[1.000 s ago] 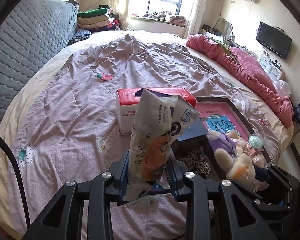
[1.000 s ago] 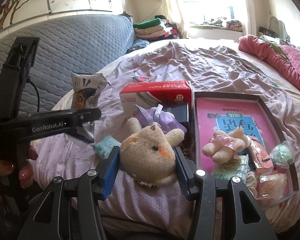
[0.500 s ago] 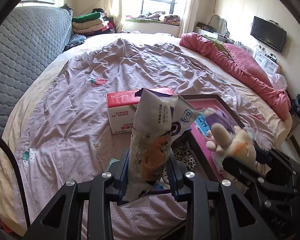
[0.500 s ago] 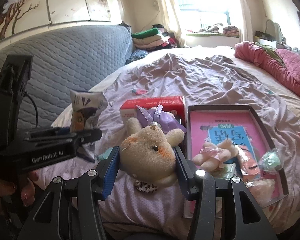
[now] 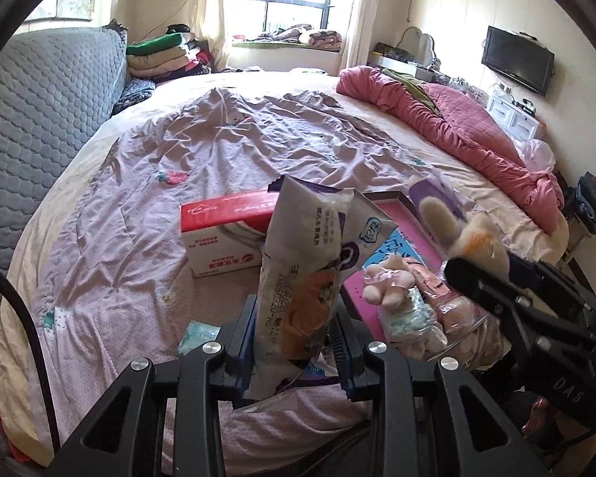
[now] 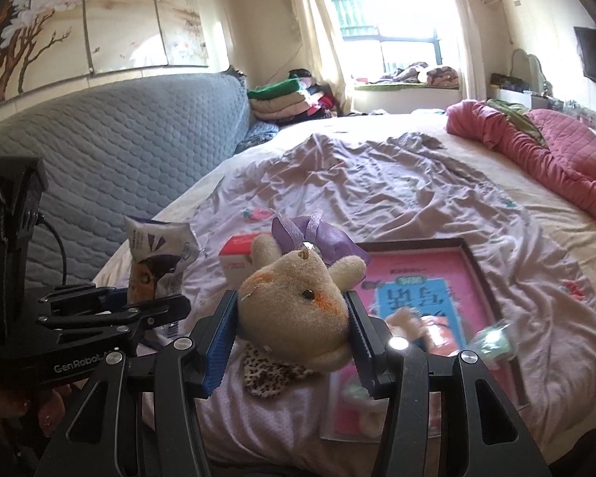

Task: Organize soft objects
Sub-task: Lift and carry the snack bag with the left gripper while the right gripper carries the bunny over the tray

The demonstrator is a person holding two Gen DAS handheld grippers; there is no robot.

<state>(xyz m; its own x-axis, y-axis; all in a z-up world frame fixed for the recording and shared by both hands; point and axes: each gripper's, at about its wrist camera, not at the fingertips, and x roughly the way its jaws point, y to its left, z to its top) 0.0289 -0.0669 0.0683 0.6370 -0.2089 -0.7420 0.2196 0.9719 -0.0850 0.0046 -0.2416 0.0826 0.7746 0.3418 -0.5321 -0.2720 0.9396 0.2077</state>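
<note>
My left gripper (image 5: pixel 296 342) is shut on a white snack packet (image 5: pixel 306 274) that stands upright between its blue pads, lifted above the bed. My right gripper (image 6: pixel 294 342) is shut on a beige plush toy (image 6: pixel 294 306) with a purple bow, also held off the bed. Each gripper shows in the other's view: the right gripper with the plush toy (image 5: pixel 476 246) at the right edge, the left gripper with the snack packet (image 6: pixel 155 262) at the left. A pink tray (image 6: pixel 469 254) lies on the bed and holds a small pink plush (image 5: pixel 389 282) and wrapped soft items.
A red and white tissue box (image 5: pixel 226 234) sits on the lilac bedsheet (image 5: pixel 258 143) left of the tray. A small teal packet (image 5: pixel 196 336) lies near my left fingers. A rolled pink quilt (image 5: pixel 457 135) runs along the right side. A grey padded headboard (image 6: pixel 119 175) is at left.
Both grippers have risen with their loads. The bed and tray now look lower and farther, and the plush toy has moved up at the right edge of the left wrist view.
</note>
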